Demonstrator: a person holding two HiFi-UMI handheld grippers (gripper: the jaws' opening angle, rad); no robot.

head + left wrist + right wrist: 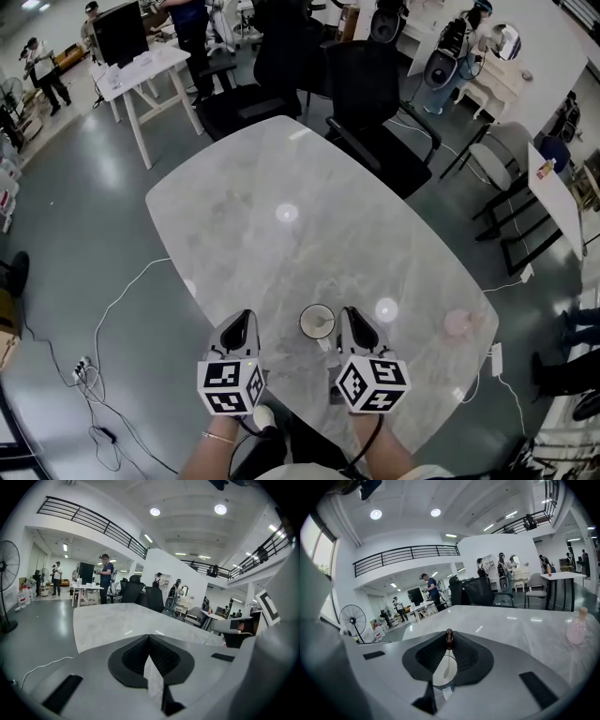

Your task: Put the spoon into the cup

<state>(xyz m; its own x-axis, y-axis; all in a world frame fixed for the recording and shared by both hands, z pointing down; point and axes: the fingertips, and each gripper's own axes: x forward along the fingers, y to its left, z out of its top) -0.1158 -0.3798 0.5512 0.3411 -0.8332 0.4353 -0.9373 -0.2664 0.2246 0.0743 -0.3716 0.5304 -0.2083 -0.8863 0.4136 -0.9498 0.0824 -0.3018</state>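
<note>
Only right gripper view shows spoon (449, 640) pinched in right hand-held gripper (449, 634); left hand-held gripper (148, 635) clenched, empty

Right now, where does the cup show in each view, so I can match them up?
Head view: the cup stands near the front edge of the table, between the left gripper and the right gripper.
Left gripper view: not in it.
Right gripper view: low centre, the cup shows through the gap under the jaws, below the spoon.
Shared landmark: the marble table, in all three.
</note>
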